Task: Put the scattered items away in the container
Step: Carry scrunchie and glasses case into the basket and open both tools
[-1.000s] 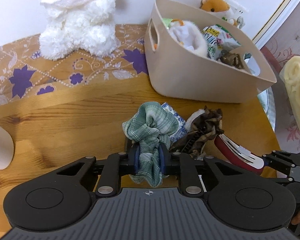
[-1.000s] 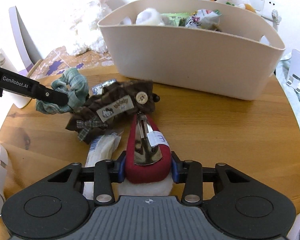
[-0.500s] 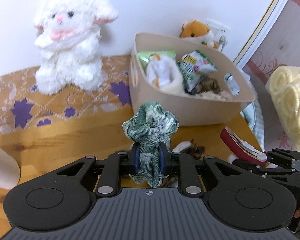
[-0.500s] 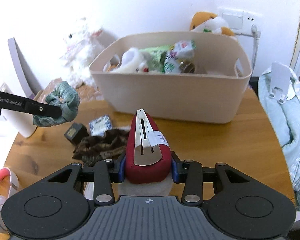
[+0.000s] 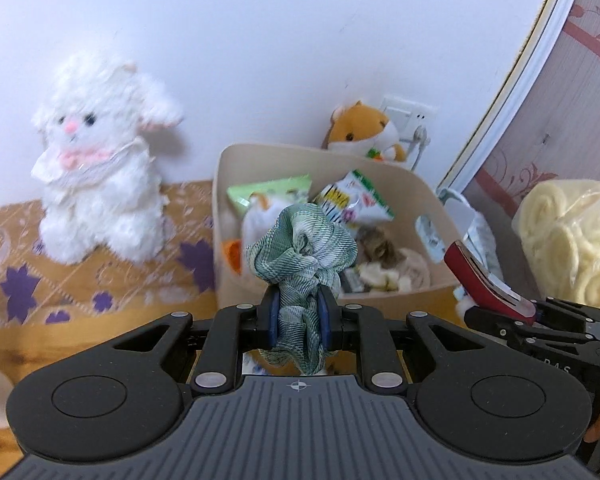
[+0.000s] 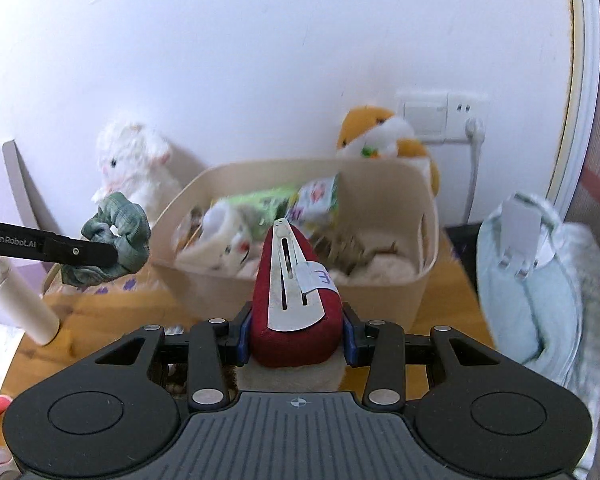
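Before you stands a plain white wall (image 6: 260, 60) with a white socket plate (image 6: 440, 116), a wooden table (image 6: 92, 312) under a floral cloth (image 5: 100, 288), and patterned pink wallpaper (image 5: 560, 100) at right.

Both wrist views angled down, close — sharing the beige bin (image 5: 428, 200).

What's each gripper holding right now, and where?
Left gripper: green scrunchie, pinched across its lower band. Right gripper: red hair clip, clamped at its wide end.

Red hair clip (image 6: 296, 308) (clamped) before bin (image 6: 416, 292)
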### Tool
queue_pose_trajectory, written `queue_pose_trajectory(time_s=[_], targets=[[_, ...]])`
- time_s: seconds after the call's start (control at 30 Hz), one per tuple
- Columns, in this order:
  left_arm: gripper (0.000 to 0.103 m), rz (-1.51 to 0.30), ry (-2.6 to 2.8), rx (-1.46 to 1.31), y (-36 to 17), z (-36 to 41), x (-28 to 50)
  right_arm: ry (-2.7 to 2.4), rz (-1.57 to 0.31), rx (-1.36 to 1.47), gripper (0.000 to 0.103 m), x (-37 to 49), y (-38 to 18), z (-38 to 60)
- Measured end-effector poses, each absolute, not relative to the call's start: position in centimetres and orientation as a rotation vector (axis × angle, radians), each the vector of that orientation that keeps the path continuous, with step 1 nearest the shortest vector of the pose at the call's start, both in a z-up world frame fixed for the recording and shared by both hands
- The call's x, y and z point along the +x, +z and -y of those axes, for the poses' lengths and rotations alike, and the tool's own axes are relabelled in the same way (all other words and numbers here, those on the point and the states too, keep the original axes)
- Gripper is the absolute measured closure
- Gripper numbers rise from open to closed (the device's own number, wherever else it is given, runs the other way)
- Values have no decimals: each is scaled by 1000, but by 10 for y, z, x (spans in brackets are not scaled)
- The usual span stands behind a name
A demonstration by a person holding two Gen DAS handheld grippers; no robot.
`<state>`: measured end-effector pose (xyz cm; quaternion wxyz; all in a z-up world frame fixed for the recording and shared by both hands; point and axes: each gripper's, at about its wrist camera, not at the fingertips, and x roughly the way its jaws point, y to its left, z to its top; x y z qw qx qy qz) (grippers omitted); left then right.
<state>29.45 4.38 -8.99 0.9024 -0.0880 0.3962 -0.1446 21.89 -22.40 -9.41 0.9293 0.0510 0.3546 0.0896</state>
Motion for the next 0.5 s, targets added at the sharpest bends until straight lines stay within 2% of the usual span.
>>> queue_pose_trajectory(time_s=[0.27, 0.5], targets=[[84, -799, -315, -177, -85, -5, 325, 171, -695, 92, 64, 252, -77, 246], [84, -838, -276, -183, -106, 20, 359, 178, -704, 86, 64, 293, -82, 259]])
